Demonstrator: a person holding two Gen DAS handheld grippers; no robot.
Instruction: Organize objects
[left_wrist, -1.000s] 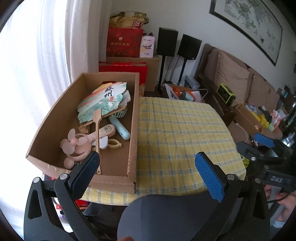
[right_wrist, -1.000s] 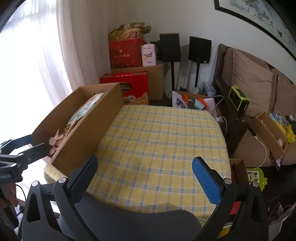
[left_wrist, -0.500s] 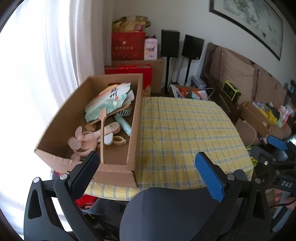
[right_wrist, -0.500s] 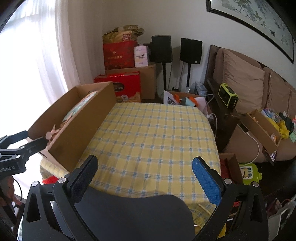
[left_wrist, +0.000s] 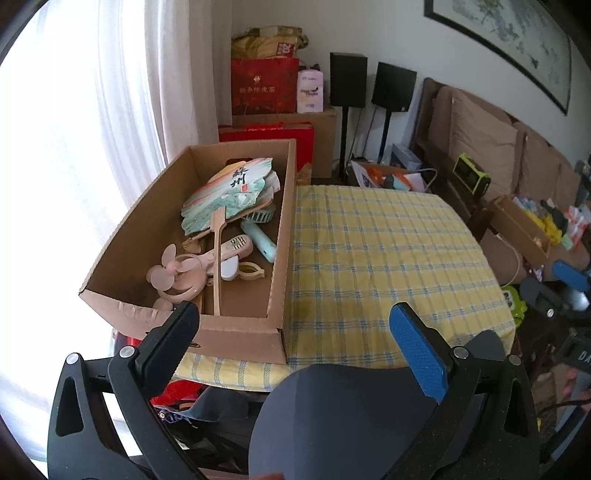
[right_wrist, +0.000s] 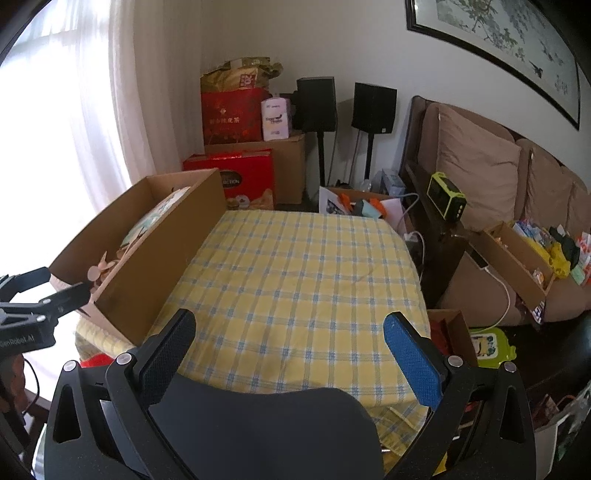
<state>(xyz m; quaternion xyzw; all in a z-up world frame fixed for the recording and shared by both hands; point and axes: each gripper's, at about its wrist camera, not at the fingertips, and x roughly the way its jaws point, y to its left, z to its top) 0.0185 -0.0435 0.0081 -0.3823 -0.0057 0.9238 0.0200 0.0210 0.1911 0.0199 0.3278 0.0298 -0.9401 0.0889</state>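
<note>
Both hand-held grippers, left (left_wrist: 295, 328) and right (right_wrist: 288, 336), gape empty above the checked tablecloth (right_wrist: 295, 273) beside the cardboard box (left_wrist: 273, 280).

Bare tablecloth (right_wrist: 306, 280) (box (right_wrist: 147, 280) leftward)

Cardboard box (left_wrist: 207, 332) – matt brown corrugated, raw edges. Inside, at 12 o'clock: paper fan (left_wrist: 231, 192), printed, slight sheen, w/ smooth pale wooden-looking handle. Pink mini fan (left_wrist: 177, 273) & pale-blue handheld fan (left_wrist: 260, 242) – smooth plastic. Tablecloth (right_wrist: 306, 280): woven yellow check cloth, matt, lightly creased. Left gripper (left_wrist: 291, 334) – matt black plastic body, textured pads (left_wrist: 421, 350), one blue; metal-looking screws.
</note>
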